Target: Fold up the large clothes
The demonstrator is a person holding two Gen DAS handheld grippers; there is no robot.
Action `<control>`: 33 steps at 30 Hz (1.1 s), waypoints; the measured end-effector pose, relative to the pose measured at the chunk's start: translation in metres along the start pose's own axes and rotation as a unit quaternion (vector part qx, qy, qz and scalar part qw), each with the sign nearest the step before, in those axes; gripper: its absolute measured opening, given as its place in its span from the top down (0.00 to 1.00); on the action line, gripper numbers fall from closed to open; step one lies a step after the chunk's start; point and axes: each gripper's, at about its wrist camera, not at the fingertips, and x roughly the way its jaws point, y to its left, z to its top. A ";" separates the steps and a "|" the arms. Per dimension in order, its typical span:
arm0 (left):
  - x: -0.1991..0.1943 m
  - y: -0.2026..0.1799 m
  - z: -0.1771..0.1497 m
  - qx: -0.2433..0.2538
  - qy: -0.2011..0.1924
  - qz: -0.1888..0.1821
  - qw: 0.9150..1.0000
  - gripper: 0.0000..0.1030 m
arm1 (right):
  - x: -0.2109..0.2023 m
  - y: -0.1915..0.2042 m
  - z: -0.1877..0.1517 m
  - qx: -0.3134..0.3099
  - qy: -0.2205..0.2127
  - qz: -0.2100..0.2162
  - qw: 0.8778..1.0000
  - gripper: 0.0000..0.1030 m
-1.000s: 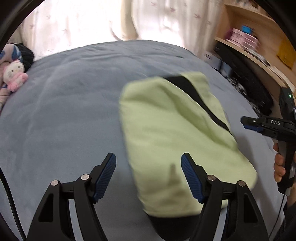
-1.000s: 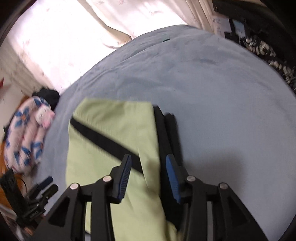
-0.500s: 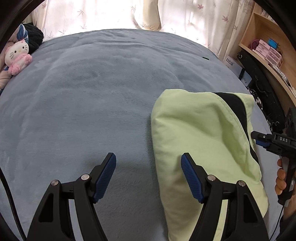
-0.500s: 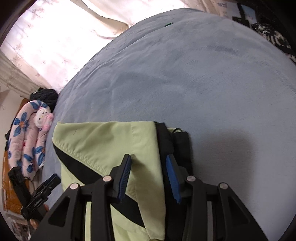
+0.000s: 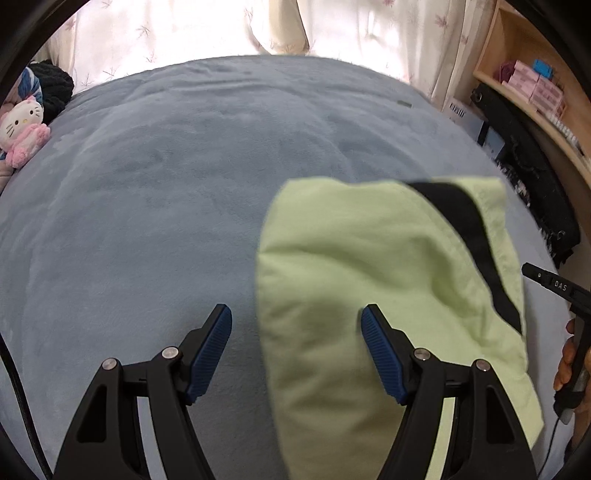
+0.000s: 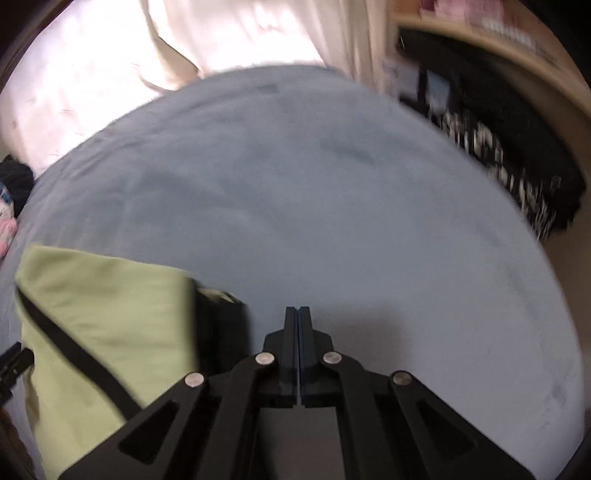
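Note:
A folded light-green garment with a black stripe (image 5: pixel 369 266) lies on the grey-blue bed cover (image 5: pixel 166 184). My left gripper (image 5: pixel 295 343) is open and empty, hovering over the garment's near left edge. In the right wrist view the garment (image 6: pixel 107 332) lies to the left, with a black part showing at its right edge. My right gripper (image 6: pixel 298 321) is shut and empty, to the right of the garment over bare bed cover (image 6: pixel 332 206). It also shows at the right edge of the left wrist view (image 5: pixel 554 286).
A plush toy (image 5: pixel 22 129) and dark bundle sit at the bed's far left. Curtains (image 5: pixel 221 29) hang behind the bed. A wooden shelf with boxes (image 5: pixel 535 85) and dark items stand along the right side.
My right gripper has shut and moved right, off the garment. The left gripper stays open and has shifted slightly over the garment's left edge.

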 end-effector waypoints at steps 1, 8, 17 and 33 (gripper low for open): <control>0.004 -0.002 -0.001 0.002 0.002 0.001 1.000 0.31 | 0.004 -0.002 -0.003 -0.003 0.009 0.014 1.000 1.00; 0.007 -0.010 0.001 0.005 0.001 -0.007 1.000 0.31 | -0.021 0.013 -0.001 0.025 0.020 0.203 0.979 0.98; 0.008 -0.008 0.002 0.011 0.001 -0.012 1.000 0.31 | 0.003 0.019 0.019 0.065 0.042 0.227 0.971 0.77; 0.005 -0.006 0.010 0.001 -0.008 -0.016 1.000 0.31 | 0.008 0.040 0.015 0.005 0.016 0.226 0.974 0.97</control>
